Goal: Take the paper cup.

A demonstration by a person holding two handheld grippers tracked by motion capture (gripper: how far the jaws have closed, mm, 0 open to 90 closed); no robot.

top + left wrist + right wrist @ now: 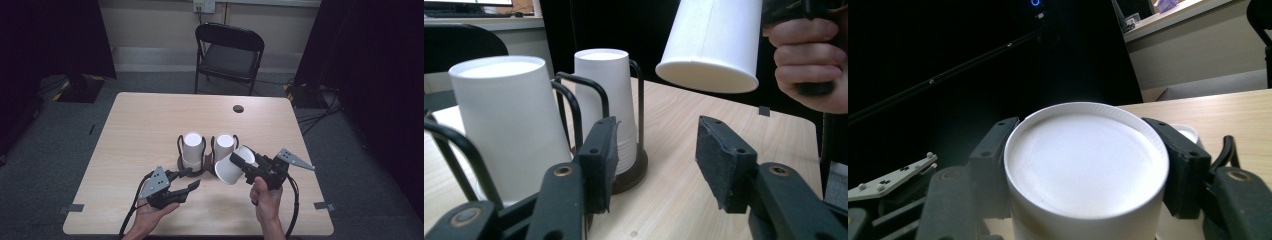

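Now we hold the paper cup (234,166) tilted at centre-right of the high view, right gripper (245,165) clamped on it, beside the cup stacks in the wire holder (202,162); squeezing could crumple it, while our left gripper (187,179) waits half-open, empty.

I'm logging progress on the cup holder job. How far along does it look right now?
Done: two upturned stacks of white cups sit in the wire holder, the left stack and the right stack. In hand: the right gripper is shut on a single paper cup, held tilted in the air beside the holder. The left gripper is open near the holder's base. Left: where that cup should end up isn't clear.
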